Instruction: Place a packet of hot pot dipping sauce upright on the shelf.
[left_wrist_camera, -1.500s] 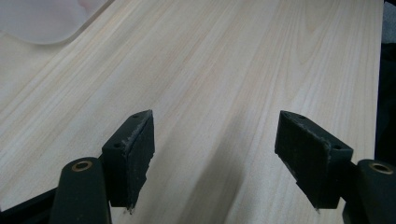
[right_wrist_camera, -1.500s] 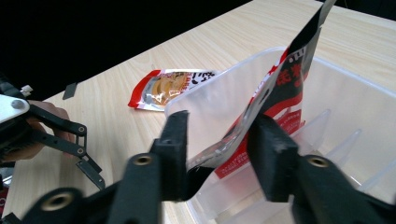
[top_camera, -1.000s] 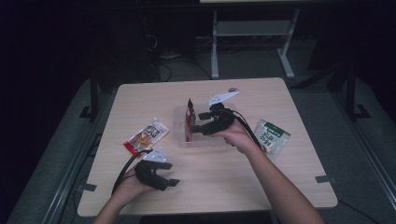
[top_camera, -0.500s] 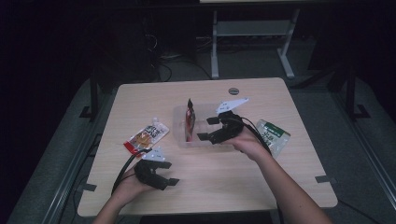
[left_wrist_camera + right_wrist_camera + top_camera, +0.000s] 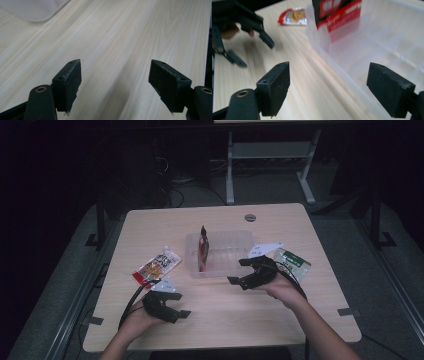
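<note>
A clear plastic bin (image 5: 235, 245) sits mid-table, and a red snack packet (image 5: 203, 251) stands upright against its left wall; the packet (image 5: 337, 11) also shows in the right gripper view, inside the bin (image 5: 387, 45). My right gripper (image 5: 239, 271) hovers open just in front of the bin's right half, nothing between its jaws. My left gripper (image 5: 181, 306) rests open low over the table near the front left, empty. An orange-red pouch (image 5: 156, 266) lies flat left of the bin. A green packet (image 5: 292, 262) lies right of the bin, behind my right hand.
The wooden table (image 5: 240, 320) has bare surface along its front, between and right of my hands. A round cable hole (image 5: 250, 217) sits near the far edge. A white frame (image 5: 270, 155) stands on the floor beyond the table. Cables trail from both grippers.
My right gripper has let go of the red packet, which now stands in the bin, and has drawn back toward me and to the right. The left gripper has stayed put.
</note>
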Tool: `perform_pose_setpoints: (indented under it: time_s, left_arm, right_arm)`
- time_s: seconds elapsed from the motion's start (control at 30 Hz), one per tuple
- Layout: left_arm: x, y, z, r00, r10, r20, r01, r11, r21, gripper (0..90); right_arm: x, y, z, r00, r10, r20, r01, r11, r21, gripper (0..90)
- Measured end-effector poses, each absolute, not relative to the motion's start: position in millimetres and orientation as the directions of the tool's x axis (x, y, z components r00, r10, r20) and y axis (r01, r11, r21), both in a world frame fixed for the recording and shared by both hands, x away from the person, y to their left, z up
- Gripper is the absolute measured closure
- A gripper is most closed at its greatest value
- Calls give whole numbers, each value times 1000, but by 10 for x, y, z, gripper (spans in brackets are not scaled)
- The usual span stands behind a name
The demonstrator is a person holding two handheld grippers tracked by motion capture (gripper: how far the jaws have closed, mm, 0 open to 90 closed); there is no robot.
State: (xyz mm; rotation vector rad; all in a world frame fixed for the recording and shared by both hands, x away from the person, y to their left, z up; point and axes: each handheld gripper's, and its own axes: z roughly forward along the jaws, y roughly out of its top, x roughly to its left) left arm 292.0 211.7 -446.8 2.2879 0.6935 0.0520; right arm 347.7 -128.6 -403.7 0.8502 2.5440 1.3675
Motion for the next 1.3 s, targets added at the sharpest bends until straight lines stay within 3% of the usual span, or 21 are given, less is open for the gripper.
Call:
perform_pose_setpoints:
  time_s: [0.43, 0.67, 1.2, 1.3]
  left_arm:
    - [2950, 2283, -4377, 805, 576, -139, 505, -543, 671, 269]
    - [3016, 2450, -4304, 769, 627, -121, 527, -515, 676, 348]
    - [3378, 2724, -4078, 654, 757, 2, 538, -466, 702, 885]
    - [3451, 2760, -4054, 641, 767, 9, 543, -462, 701, 897]
  right_arm:
    - [3017, -1566, -4316, -804, 583, 113, 439, 455, 775, 141]
    - [2782, -1698, -4418, -812, 574, 110, 442, 480, 758, 136]
    - [2657, -1934, -4506, -804, 587, 99, 453, 495, 742, 136]
    - [2670, -1935, -4510, -810, 578, 101, 449, 500, 740, 137]
